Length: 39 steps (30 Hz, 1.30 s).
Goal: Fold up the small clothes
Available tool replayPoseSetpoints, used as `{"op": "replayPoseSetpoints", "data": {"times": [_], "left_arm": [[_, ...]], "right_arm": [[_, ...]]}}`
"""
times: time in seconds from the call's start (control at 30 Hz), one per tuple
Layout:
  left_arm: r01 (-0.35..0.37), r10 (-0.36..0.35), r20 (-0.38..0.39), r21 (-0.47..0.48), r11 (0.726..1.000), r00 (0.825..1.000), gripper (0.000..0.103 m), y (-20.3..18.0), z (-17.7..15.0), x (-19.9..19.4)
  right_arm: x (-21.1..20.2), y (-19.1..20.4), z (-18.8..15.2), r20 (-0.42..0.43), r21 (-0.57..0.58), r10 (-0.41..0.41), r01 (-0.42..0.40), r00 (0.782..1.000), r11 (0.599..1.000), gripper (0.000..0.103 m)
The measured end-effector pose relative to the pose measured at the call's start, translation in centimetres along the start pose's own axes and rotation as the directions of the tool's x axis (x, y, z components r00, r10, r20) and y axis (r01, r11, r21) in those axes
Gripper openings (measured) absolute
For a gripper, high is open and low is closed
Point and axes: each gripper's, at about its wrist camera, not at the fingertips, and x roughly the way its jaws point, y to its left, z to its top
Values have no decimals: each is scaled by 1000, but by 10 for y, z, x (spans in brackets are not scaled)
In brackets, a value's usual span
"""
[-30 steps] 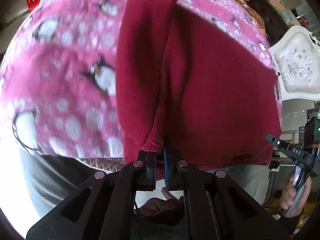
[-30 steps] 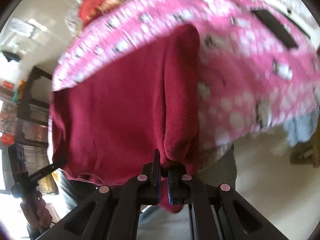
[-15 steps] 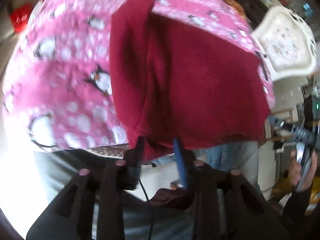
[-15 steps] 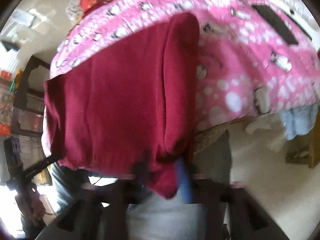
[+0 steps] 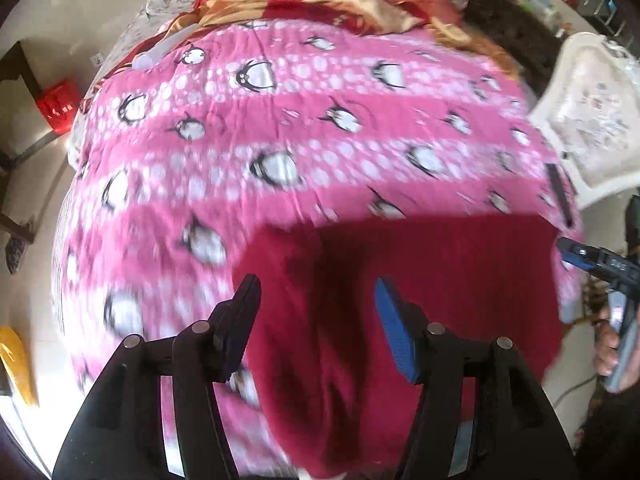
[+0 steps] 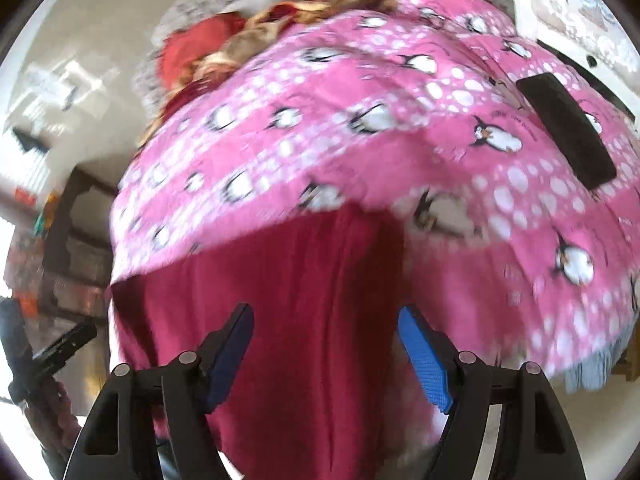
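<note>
While both claws are seen spread apart with nothing between the pads, the dark red fleece garment (image 5: 420,280) is shown lying on the pink penguin-print blanket (image 5: 280,140), draped over the blanket's near edge and hanging down toward the cameras.

Left wrist view: the left gripper (image 5: 316,312) is held released, w/ the garment's left-hand folded edge directly ahead and below, between the two fingers' lines. The garment's long axis is read as running left–right across the near edge; its top border lies straight across the blanket. At far right the right gripper (image 5: 592,260) is glimpsed just beside the garment's right corner.

Right wrist view: the right gripper (image 6: 326,344) is likewise released, w/ the garment (image 6: 300,320) straight ahead; its right-hand vertical edge falls approx. in line w/ the blue pad (image 6: 424,360). A flat black rectangular object (image 6: 568,132) is seen on the blanket, well apart, to the right.

Judgement: each claw is nearest its own side's edge, so a next cross-fold is probably best begun w/ a re-grasp of the hanging hem corners. Motion blur limits detail.
</note>
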Motion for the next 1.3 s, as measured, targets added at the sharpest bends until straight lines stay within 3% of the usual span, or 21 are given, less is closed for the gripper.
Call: {"op": "replayPoseSetpoints", "data": {"times": [0.1,0.13,0.17,0.2,0.23,0.27,0.33,0.57,0.67,0.73,0.8,0.87,0.9,0.97,1.03,1.13,1.2,1.23,1.27,1.3], "left_arm": [[-88,88,-12,15,996,996,59,10,21,32],[-89,89,-19,1,996,996,59,15,23,38],[-81,80,-32,-25,996,996,55,23,26,47],[-65,63,-42,-49,997,997,29,30,28,51],[-32,27,-64,-79,996,998,14,38,28,55],[-13,6,-72,-98,995,997,14,43,28,57],[30,-39,-81,-108,994,996,9,51,25,54],[154,-163,-39,-173,973,986,7,67,23,29],[146,-172,-89,-243,959,981,7,85,20,55],[186,-231,-105,-326,927,967,6,101,14,69],[231,-271,-71,-351,908,960,6,105,10,59],[256,-279,-22,-339,905,960,6,104,8,40],[263,-280,1,-344,901,960,0,106,8,35],[168,-180,-2,-360,918,984,0,117,11,44],[130,-171,-55,-436,890,984,0,135,7,63],[166,-175,7,-356,920,985,0,122,-6,39],[216,-210,55,-320,923,976,1,110,-17,15],[214,-203,68,-308,927,977,10,107,-23,7],[209,-195,78,-294,933,978,18,99,-31,0],[209,-195,75,-280,937,978,47,89,-42,-4]], "right_arm": [[23,-10,27,-35,23,-34,35,999,999,71],[30,-13,34,-52,26,-27,29,998,999,64],[37,-15,40,-71,36,-3,5,998,999,49],[43,-15,44,-91,36,12,-9,996,999,43],[46,-15,47,-96,29,4,-1,995,1000,29],[47,-14,49,-94,21,-15,17,995,1000,21],[45,-13,49,-92,5,-6,7,996,1000,18],[35,-18,42,-77,16,28,-27,997,1000,16],[37,-23,40,-60,55,43,-40,997,998,18],[51,-30,40,-92,74,26,-20,995,997,21],[58,-37,39,-107,102,51,-40,993,994,21],[49,-35,39,-94,100,60,-51,994,994,17],[41,-31,38,-74,82,65,-59,995,995,17],[31,-26,39,-45,51,37,-35,998,998,16],[46,-32,43,-81,69,9,-3,997,998,16],[62,-42,40,-110,111,11,1,994,994,23],[46,-34,35,-75,69,20,-15,997,997,51],[38,-33,31,-56,64,15,-11,998,998,76],[27,-33,23,-26,66,26,-24,999,998,87],[22,-34,17,-16,69,55,-54,998,996,87]]}}
